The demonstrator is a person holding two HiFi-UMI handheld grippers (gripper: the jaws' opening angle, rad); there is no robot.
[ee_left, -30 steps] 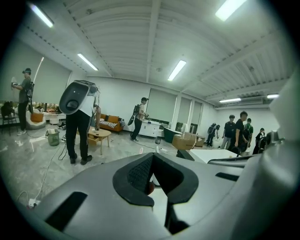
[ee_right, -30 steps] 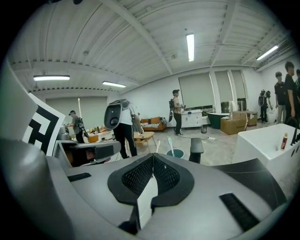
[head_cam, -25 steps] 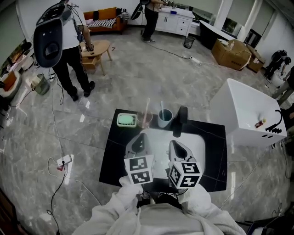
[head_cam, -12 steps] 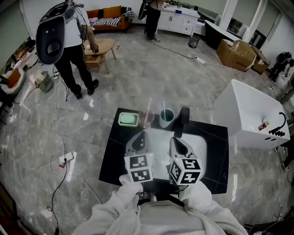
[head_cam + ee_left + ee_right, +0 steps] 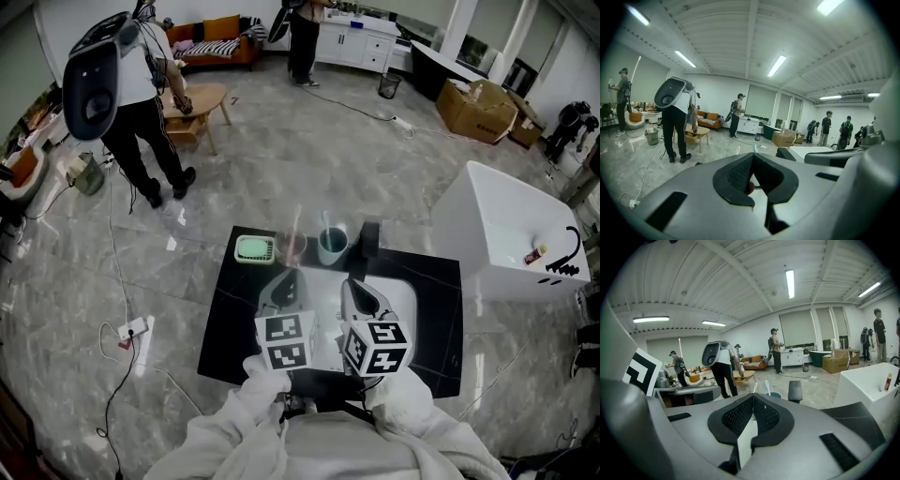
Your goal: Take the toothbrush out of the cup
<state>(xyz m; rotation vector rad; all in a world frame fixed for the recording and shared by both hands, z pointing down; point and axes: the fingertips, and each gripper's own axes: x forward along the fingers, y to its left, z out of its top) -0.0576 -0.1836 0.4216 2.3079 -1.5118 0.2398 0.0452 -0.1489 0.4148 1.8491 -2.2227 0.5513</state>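
Note:
In the head view a blue cup (image 5: 332, 245) stands at the far edge of the black counter (image 5: 436, 309) with a pale toothbrush (image 5: 325, 223) upright in it. To its left a pinkish clear cup (image 5: 292, 247) holds a second brush (image 5: 298, 220). My left gripper (image 5: 288, 277) and right gripper (image 5: 350, 284) hover side by side over the white basin (image 5: 323, 295), short of both cups, each shut on nothing. The right gripper view shows shut pads (image 5: 740, 414), the teal-headed toothbrush (image 5: 767, 385) and the blue cup (image 5: 776, 394) beyond. In the left gripper view my left gripper (image 5: 752, 158) is also shut.
A green soap dish (image 5: 254, 249) sits left of the cups and a black upright block (image 5: 369, 238) right of them. A large white tub (image 5: 511, 234) stands to the right of the counter. People (image 5: 131, 103) stand on the floor beyond, and a cable with a power strip (image 5: 131, 328) lies at the left.
Both grippers stay shut and hold nearly the same place over the basin. The head view has shifted slightly, so the counter and cups sit a little differently in frame.

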